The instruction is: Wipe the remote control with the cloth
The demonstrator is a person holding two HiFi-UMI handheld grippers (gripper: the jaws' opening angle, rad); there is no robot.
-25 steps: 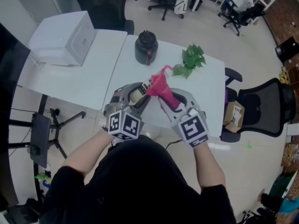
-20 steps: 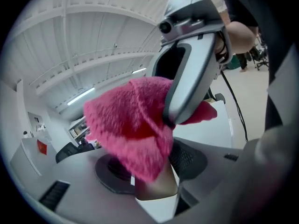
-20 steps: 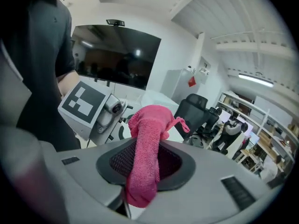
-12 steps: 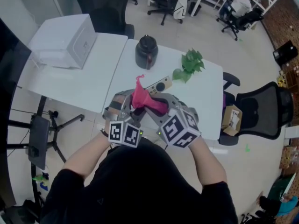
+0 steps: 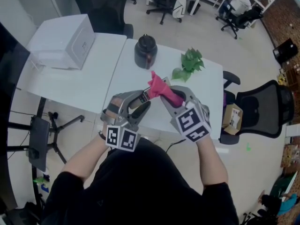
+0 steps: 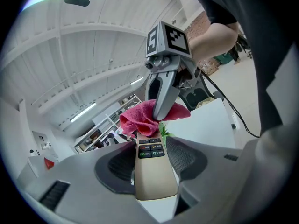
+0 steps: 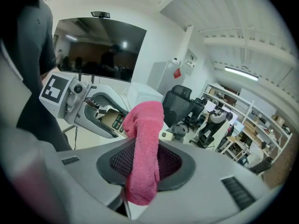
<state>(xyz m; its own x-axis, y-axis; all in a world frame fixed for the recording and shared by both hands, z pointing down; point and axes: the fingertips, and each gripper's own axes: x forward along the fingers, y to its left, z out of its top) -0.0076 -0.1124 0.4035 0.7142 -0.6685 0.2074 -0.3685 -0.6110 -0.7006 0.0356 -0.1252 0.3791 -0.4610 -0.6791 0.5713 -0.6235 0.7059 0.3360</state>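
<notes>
My left gripper (image 5: 137, 108) is shut on a beige remote control (image 5: 139, 99), held above the white table (image 5: 206, 111). In the left gripper view the remote (image 6: 152, 171) lies lengthwise between the jaws, its buttons facing up. My right gripper (image 5: 174, 99) is shut on a pink cloth (image 5: 161, 87). The cloth (image 6: 140, 118) rests bunched on the remote's far end and hides that end. In the right gripper view the cloth (image 7: 145, 143) hangs through the jaws, with the left gripper (image 7: 103, 116) and the remote (image 7: 115, 120) just behind it.
On the table behind the grippers stand a black kettle (image 5: 145, 50) and a green plant sprig (image 5: 190, 63). A white box-shaped machine (image 5: 65, 40) sits on the left table. A black office chair (image 5: 265, 109) stands at the right.
The right gripper drew the cloth back along the remote toward the left gripper, then pushed it out again to the remote's far end. The left gripper kept hold of the remote.
</notes>
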